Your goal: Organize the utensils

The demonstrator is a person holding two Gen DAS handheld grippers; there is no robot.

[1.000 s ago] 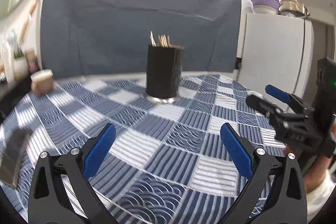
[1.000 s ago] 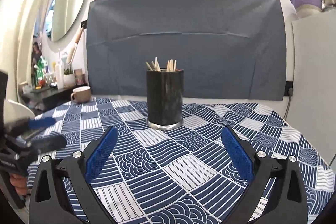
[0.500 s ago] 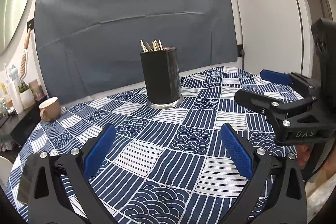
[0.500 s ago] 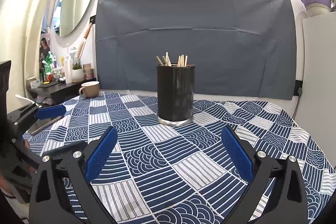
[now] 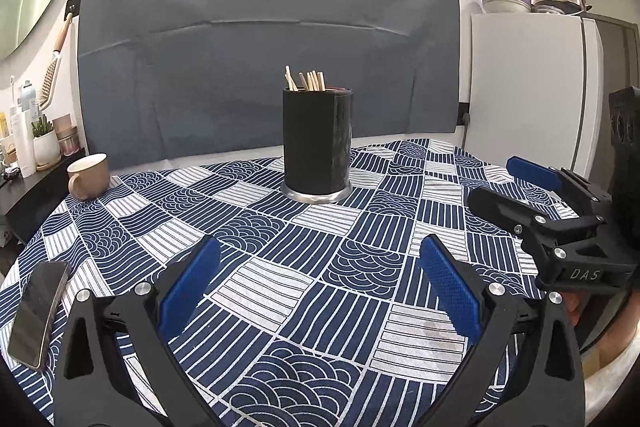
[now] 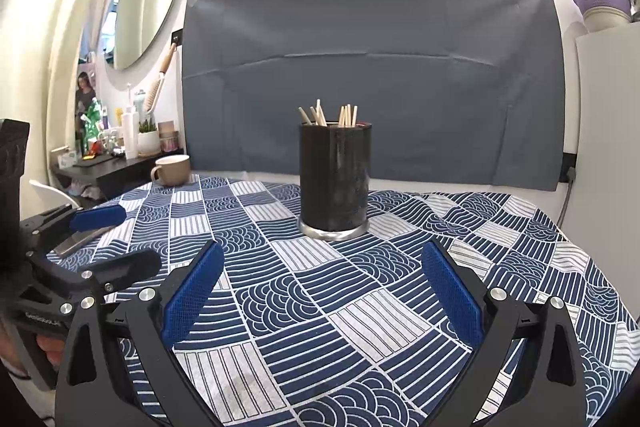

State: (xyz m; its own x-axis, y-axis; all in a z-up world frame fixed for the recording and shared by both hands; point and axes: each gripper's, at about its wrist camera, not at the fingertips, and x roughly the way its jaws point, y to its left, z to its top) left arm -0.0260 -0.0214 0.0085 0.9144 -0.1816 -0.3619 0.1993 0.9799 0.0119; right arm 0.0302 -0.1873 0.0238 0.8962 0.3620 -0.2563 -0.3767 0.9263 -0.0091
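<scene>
A black cylindrical holder [image 5: 317,143] [image 6: 335,178] on a silver base stands upright at the middle of the table, with several wooden utensil ends [image 5: 307,81] [image 6: 332,115] sticking out of its top. My left gripper [image 5: 320,283] hovers open over the patterned cloth, well short of the holder, nothing between its blue pads. My right gripper [image 6: 320,285] is open too and empty, at a similar distance. Each gripper shows in the other's view: the right one [image 5: 516,183] at the right edge, the left one [image 6: 116,239] at the left edge.
A blue-and-white patterned tablecloth [image 5: 304,267] covers the round table. A beige mug [image 5: 88,175] [image 6: 173,169] sits at its far left, a phone [image 5: 38,313] near the left edge. A white fridge [image 5: 528,87] stands right, a dark shelf with bottles [image 6: 116,157] left.
The left wrist view has swung and steadied, so the holder now sits centred instead of left of centre. The right view has drifted slightly; both grippers stay open.
</scene>
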